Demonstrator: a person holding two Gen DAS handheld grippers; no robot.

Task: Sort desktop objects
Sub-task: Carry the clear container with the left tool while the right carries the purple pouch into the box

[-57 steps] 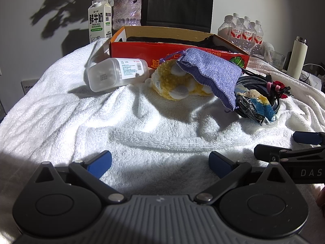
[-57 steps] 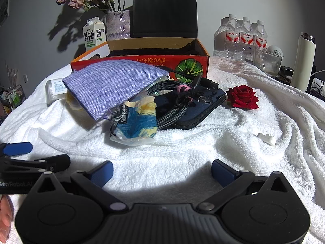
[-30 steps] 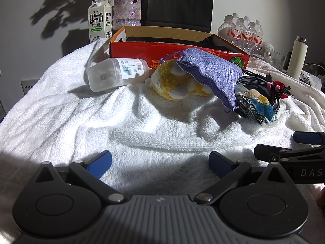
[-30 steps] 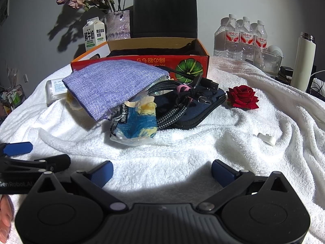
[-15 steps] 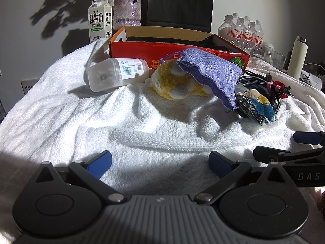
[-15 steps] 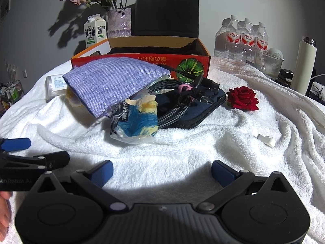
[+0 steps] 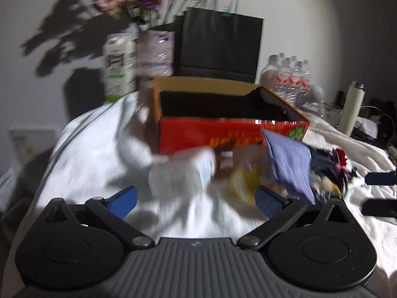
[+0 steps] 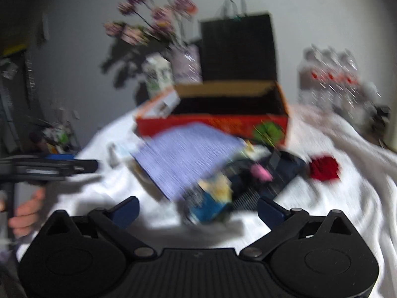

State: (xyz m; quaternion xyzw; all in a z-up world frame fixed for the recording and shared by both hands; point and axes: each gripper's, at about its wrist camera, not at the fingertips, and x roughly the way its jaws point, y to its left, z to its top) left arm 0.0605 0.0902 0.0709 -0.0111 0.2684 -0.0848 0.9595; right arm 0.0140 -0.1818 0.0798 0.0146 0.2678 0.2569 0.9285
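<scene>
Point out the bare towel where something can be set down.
Bare towel lies right of the red rose, and in front of the purple pouch by the grippers. Left of the clear bottle is free too. The pile before the orange box is crowded.

Bare white towel (image 8: pixel 347 198) lies open right of the red rose (image 8: pixel 323 168). Centre blocked: purple pouch (image 8: pixel 188 159), cables, snack packet (image 8: pixel 211 201) heaped before the open orange box (image 8: pixel 213 121). Bottles (image 8: pixel 330 79), black bag (image 8: pixel 238 47) wall the rear.
</scene>
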